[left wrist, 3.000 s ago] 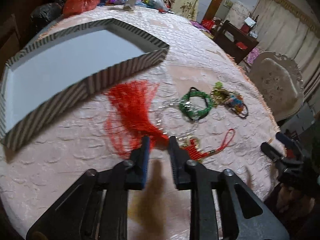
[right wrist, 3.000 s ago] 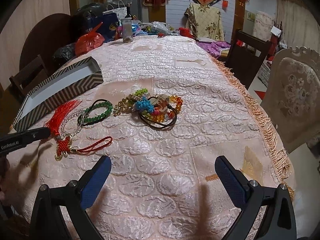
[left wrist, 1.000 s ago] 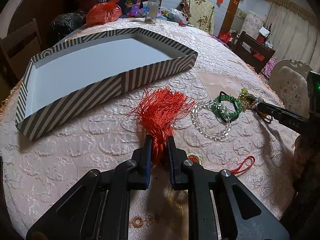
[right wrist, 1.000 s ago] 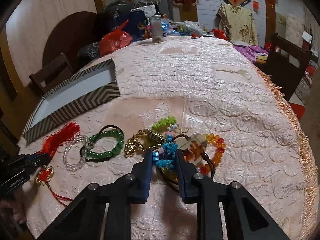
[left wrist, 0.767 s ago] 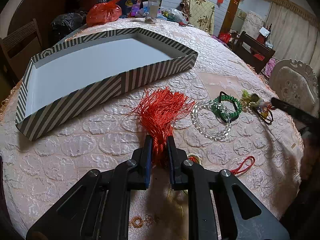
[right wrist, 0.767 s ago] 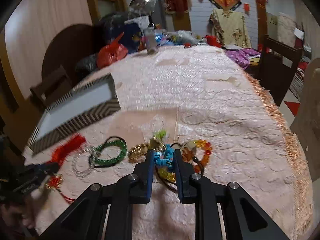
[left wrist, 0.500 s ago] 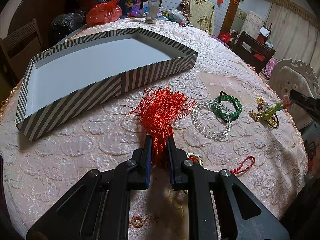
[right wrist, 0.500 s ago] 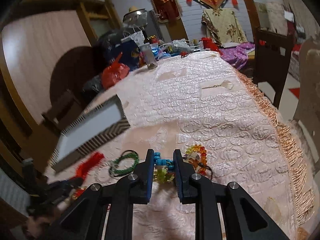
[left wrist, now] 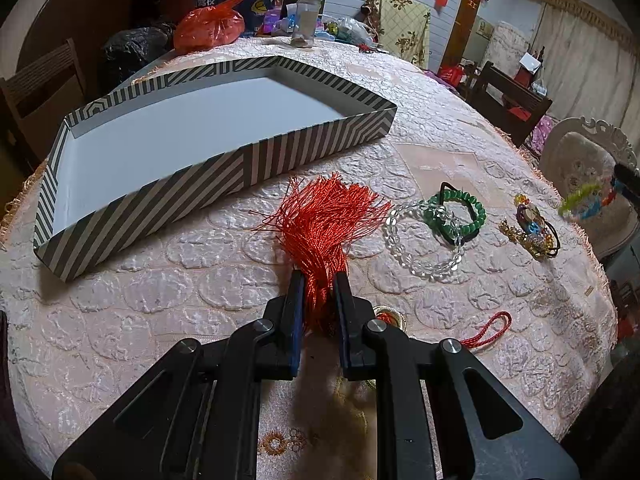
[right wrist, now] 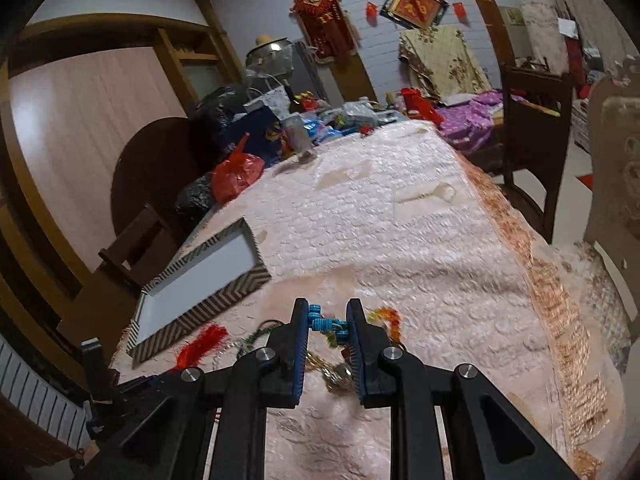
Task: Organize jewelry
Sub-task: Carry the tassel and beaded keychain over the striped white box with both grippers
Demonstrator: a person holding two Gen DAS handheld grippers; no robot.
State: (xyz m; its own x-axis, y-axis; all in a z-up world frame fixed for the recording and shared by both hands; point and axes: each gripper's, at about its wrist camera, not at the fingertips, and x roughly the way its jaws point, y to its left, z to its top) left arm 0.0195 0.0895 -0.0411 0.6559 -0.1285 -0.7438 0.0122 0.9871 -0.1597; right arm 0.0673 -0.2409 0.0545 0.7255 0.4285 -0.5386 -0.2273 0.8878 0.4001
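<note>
Left tongs (left wrist: 317, 280) clamp red tassel (left wrist: 324, 220); right tongs (right wrist: 328, 320) alone show gripped blue beads (right wrist: 320, 322).

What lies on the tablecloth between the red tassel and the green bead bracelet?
A clear bead bracelet, overlapping the green bead bracelet beside the red tassel; left wrist view.

The red tassel's (left wrist: 320, 224) knotted end lay hidden behind the left gripper (left wrist: 318, 280). In the right wrist view, motion blurred the near tablecloth (right wrist: 440, 280); the right gripper's (right wrist: 328, 322) bracelet (right wrist: 322, 322) hung partly hidden between its jaws.
</note>
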